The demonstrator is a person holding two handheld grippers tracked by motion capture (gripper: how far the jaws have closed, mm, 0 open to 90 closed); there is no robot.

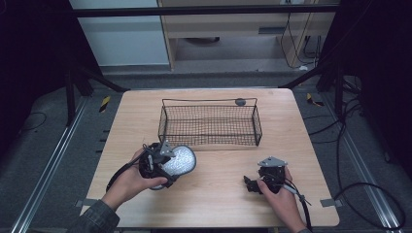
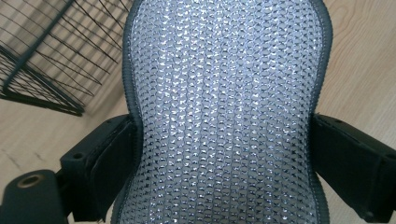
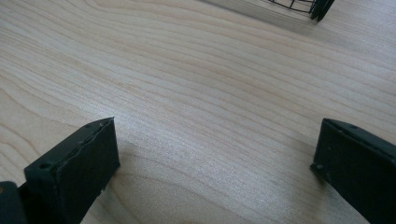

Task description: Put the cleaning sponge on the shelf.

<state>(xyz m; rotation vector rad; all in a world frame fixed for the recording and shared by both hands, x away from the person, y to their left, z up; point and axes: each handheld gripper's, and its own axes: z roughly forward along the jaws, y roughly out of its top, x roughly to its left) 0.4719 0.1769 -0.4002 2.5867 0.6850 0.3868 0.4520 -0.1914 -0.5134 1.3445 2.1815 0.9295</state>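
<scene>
A flat oval pad of silvery mesh [image 1: 179, 160] with a dark grey border is held at the table's front left, just in front of the wire basket [image 1: 209, 124]. My left gripper [image 1: 167, 167] is shut on it. In the left gripper view the mesh pad [image 2: 224, 112] stands between both black jaws, which press its narrowed sides. My right gripper [image 1: 253, 184] rests low at the front right, open, and the right gripper view has bare wood between its spread jaws [image 3: 217, 154].
The black wire basket sits empty at the table's middle back; its corner [image 3: 320, 7] is at the top of the right gripper view. A small dark round thing [image 1: 240, 102] lies behind the basket. The table [image 1: 218, 194] is light wood, with floor and cables around it.
</scene>
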